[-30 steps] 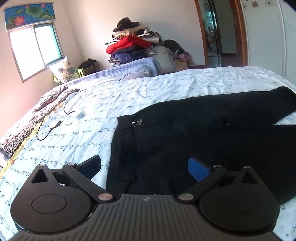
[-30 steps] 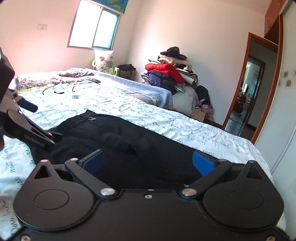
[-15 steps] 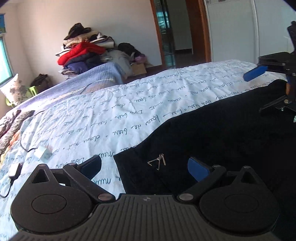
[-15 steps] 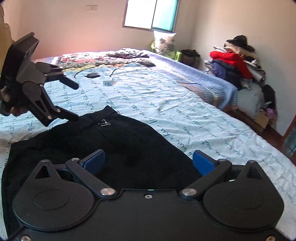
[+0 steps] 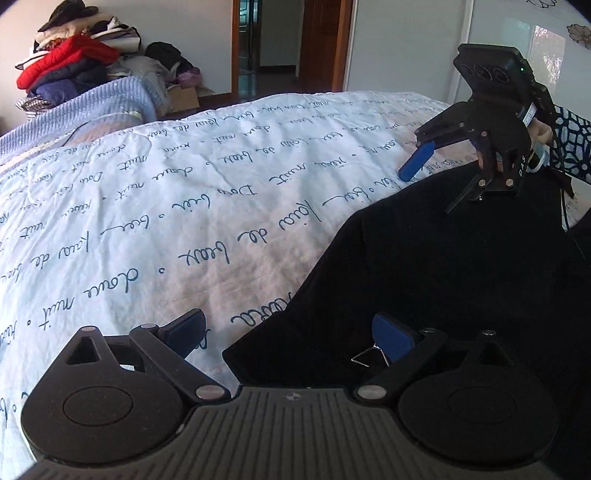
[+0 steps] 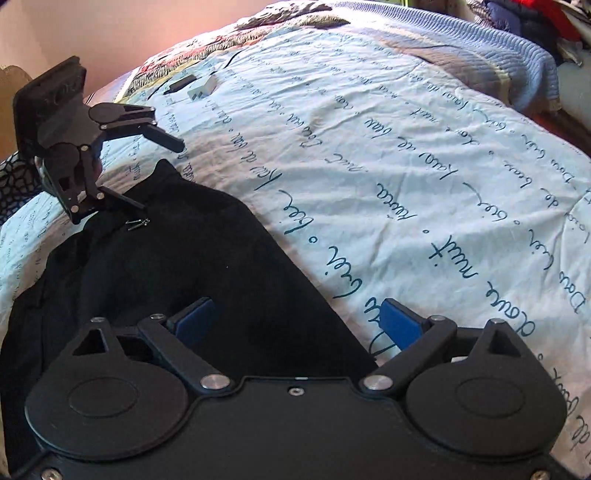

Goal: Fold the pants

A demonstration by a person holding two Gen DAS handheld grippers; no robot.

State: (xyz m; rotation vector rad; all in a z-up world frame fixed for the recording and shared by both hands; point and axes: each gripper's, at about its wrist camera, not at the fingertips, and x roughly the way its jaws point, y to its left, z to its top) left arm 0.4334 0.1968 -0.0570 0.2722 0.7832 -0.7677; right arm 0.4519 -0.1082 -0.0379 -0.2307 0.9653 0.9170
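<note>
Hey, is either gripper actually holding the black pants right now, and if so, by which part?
Nothing is held. The left gripper and right gripper are both open, each poised over a far-edge corner of the black pants.

A bed (image 5: 155,206) carries everything here, covered by a pale blue quilt (image 6: 406,155) printed with dark cursive script. Directly on the quilt lie black pants (image 5: 461,266), spread flat along the near edge with a small metal clasp (image 6: 137,223) showing at one corner, and farther off a small white box (image 6: 201,88) just beside a dark flat device (image 6: 181,83) with a thin cable trailing from it. Along the far side lies a ribbed light-blue blanket (image 6: 491,55), and at the head end a patterned striped cloth (image 6: 258,22).
</note>
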